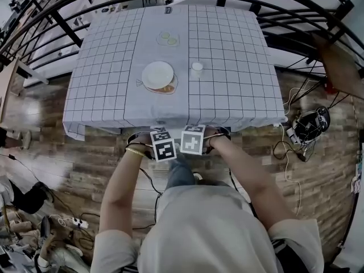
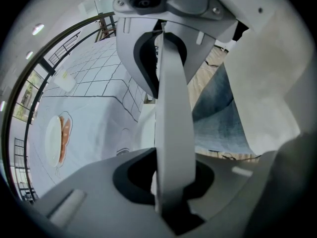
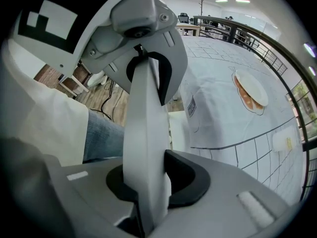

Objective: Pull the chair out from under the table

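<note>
The chair is tucked under the table point(image 1: 102, 95), which wears a white checked cloth. In the head view it is almost wholly hidden behind my hands and the marker cubes. Its pale top rail point(image 2: 171, 98) runs straight through my left gripper point(image 2: 169, 128), whose jaws are shut on it. The same rail point(image 3: 144, 133) passes between the jaws of my right gripper point(image 3: 146, 148), also shut on it. In the head view the left gripper point(image 1: 163, 147) and right gripper point(image 1: 193, 140) sit side by side at the table's near edge, pointing down. A bit of white seat point(image 3: 179, 130) shows below the cloth.
On the table stand a white plate on an orange mat point(image 1: 157, 74), a small cup point(image 1: 197, 67) and a little dish point(image 1: 168, 38). My jeans leg point(image 1: 181, 172) is just behind the grippers. Cables and gear point(image 1: 310, 124) lie on the wooden floor at right, a power strip point(image 1: 74, 222) at left.
</note>
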Tool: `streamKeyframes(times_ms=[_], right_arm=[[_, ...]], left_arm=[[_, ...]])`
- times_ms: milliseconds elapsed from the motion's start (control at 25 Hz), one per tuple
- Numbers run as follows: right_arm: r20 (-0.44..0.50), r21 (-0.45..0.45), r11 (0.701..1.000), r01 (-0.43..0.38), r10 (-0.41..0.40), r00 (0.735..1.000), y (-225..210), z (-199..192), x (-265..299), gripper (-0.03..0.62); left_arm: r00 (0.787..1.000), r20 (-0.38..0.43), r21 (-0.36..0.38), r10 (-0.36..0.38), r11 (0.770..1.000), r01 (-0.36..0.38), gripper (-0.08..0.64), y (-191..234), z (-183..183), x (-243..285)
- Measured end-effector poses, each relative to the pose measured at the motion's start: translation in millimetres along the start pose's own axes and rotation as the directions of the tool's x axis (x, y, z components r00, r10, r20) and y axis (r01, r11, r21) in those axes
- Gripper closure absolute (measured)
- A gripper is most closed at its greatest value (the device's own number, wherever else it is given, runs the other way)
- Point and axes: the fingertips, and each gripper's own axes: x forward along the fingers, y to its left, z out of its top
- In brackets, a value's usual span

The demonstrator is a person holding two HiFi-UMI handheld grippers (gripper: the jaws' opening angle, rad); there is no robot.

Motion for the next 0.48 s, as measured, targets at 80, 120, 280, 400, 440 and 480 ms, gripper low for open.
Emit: streamKeyframes(times_ms=[80,120,280,400,440,480], right_arm=[[0.004,0.0,1.0,0.001,-0.001,1.0,5.8,-0.8,-0.3,0.512],[0.005,0.0,1.0,0.001,-0.001,1.0,8.5,-1.1,-0.4,0.512],[0.0,-0.003,1.0,-0.001,0.001,1.0,19.1,-2.5,0.2,0.512],[-0.001,0.001,1.0,-0.001,0.001,1.0,26.7,-2.8,0.2,0.511],[-0.002,0.003,1.0,0.0,0.0,1.0,28.6,-2.9,-0.1,0.511],[-0.002,0.005,1.0,0.0,0.0,1.0,31.2,-2.9,-0.1,0.511]], left_arm=[[1.0,0.0,-0.005,0.0,1.0,0.0,0.482,-6.1,0.7,-0.4],[1.0,0.0,-0.007,0.0,1.0,0.0,0.482,-8.9,1.2,-0.6],[1.0,0.0,-0.007,0.001,1.0,-0.001,0.482,-19.5,1.7,-0.9],[1.0,0.0,-0.001,0.003,1.0,-0.003,0.482,-26.1,1.1,-1.6],[1.0,0.0,0.0,0.004,1.0,-0.004,0.482,-27.8,1.3,-1.9],[1.0,0.001,0.001,0.003,1.0,-0.003,0.482,-30.3,1.3,-2.0]])
